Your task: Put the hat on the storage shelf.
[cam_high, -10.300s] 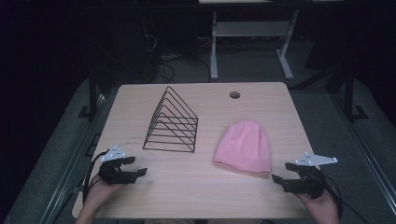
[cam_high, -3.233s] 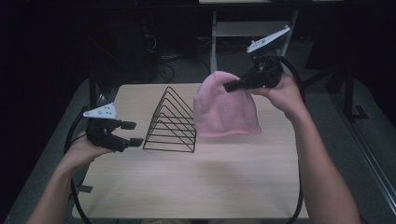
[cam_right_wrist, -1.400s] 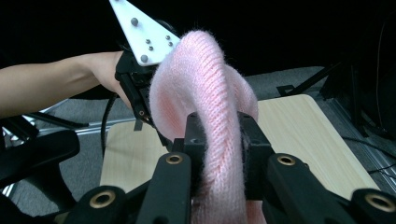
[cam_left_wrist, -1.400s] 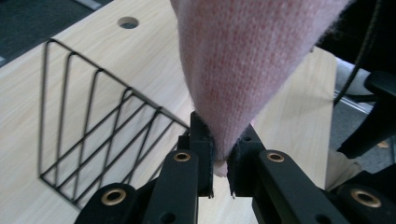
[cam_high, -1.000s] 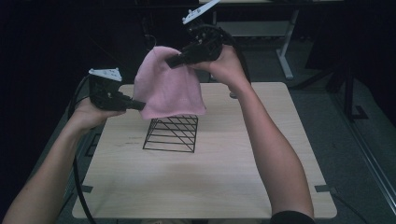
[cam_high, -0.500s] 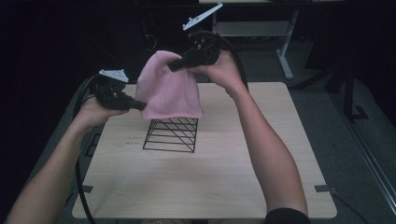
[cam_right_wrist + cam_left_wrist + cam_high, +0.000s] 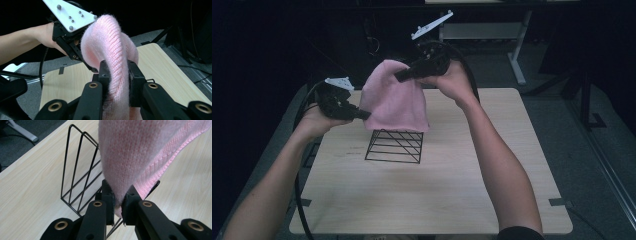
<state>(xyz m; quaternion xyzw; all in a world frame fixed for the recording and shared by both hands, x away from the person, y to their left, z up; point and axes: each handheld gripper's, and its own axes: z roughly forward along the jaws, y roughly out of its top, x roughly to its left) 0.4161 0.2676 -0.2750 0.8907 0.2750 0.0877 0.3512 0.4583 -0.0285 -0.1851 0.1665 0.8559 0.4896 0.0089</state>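
Note:
A pink knit beanie (image 7: 393,102) hangs over the top of a black wire triangular rack (image 7: 394,146) standing on the wooden table (image 7: 472,180). My left gripper (image 7: 362,114) is shut on the beanie's lower left edge. My right gripper (image 7: 404,75) is shut on the beanie near its crown, higher up at the right. In the left gripper view the beanie's hem (image 7: 150,182) is pinched between the jaws, with the rack (image 7: 80,172) just behind. In the right gripper view the jaws squeeze a thick fold of the beanie (image 7: 112,52), and the left gripper (image 7: 93,70) shows beyond it.
The rack's lower wires show below the beanie's hem. A desk leg (image 7: 517,50) and cables stand on the dark floor beyond the table's far edge. Both forearms reach in from the bottom over the table.
The beanie has come down a little over the rack, and my right gripper has sunk with it. My left gripper has hardly moved.

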